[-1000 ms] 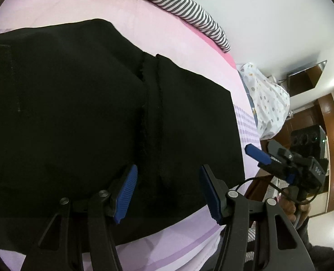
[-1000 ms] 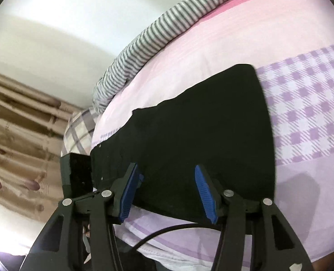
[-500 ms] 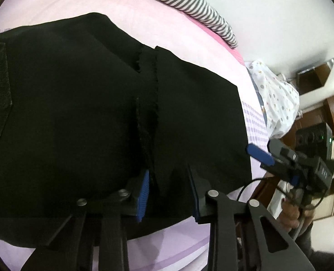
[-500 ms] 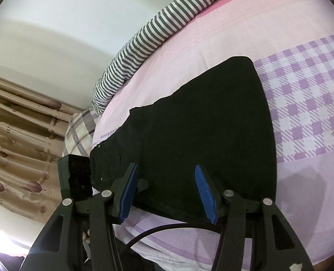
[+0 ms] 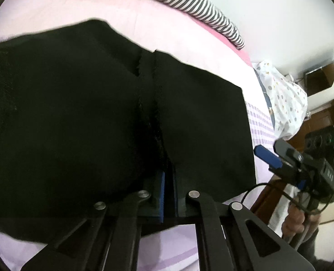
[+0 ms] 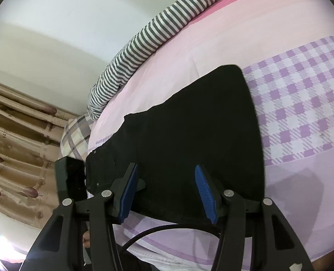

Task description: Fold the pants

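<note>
While the pants (image 5: pixel 81 122) lie flat on the bed (image 6: pixel 223 45), the left gripper (image 5: pixel 168 188) has its fingers nearly closed on their near edge, so lift slowly, letting the wide-open, empty right gripper (image 6: pixel 164 188) pinch alongside.

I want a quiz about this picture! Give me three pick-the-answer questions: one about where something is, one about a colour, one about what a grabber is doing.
1. Where do the black fabric pants lie?
A. on the pink and purple checked bedsheet
B. on a wooden floor
C. on a chair

2. What colour are the gripper finger pads?
A. red
B. blue
C. yellow

3. What is the left gripper doing?
A. hanging wide open
B. holding a cup
C. pinching the pants' near edge

Answers: 1 A, sheet shows all around the pants. 2 B, both wrist views show blue pads. 3 C, its pads are nearly together on black fabric, while the right gripper is open.
</note>
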A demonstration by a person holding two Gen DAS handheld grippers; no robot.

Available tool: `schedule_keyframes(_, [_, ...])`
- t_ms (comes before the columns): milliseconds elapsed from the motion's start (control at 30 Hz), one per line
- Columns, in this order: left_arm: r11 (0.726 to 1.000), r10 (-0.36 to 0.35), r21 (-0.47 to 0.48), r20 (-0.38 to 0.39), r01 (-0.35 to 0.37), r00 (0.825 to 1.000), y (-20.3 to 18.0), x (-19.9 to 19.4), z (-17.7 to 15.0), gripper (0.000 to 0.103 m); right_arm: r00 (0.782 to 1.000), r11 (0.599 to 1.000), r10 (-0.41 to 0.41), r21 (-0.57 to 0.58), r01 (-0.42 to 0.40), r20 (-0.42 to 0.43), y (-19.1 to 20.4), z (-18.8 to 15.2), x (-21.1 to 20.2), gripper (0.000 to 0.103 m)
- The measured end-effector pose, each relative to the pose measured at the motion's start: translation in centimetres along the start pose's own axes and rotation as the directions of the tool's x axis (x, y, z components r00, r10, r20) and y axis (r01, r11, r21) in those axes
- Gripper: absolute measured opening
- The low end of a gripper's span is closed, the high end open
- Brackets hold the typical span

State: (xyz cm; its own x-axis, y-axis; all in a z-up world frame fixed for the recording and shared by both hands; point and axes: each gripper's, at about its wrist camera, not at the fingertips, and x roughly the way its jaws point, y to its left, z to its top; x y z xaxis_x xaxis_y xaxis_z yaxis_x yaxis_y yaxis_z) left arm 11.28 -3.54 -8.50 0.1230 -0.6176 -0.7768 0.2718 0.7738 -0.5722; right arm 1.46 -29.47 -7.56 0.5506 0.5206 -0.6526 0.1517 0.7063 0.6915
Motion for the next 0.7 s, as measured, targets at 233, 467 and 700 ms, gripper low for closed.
schedule_keyframes(233, [1.0,0.026,0.006,-0.018,-0.026,0.999,0.6,-1.1,-1.4,0.005,0.996,0.996,-0.084,-0.021,0.084,-0.022,-0.1,0.1,0.4,0.051])
schedule_keyframes(467, [0.999,0.037,-0.006,-0.04,-0.038,0.999,1.0,0.1,-1.0,0.006,0.98,0.981,-0.188,-0.071,0.183,-0.068,-0.7,1.1,2.5,0.05])
schedule_keyframes(700, [0.999,0.031,-0.019,-0.03,-0.031,0.999,1.7,-0.6,-0.9,0.015,0.962,0.956,-0.273,-0.11,0.272,0.01,-0.4,6.8,4.2,0.05])
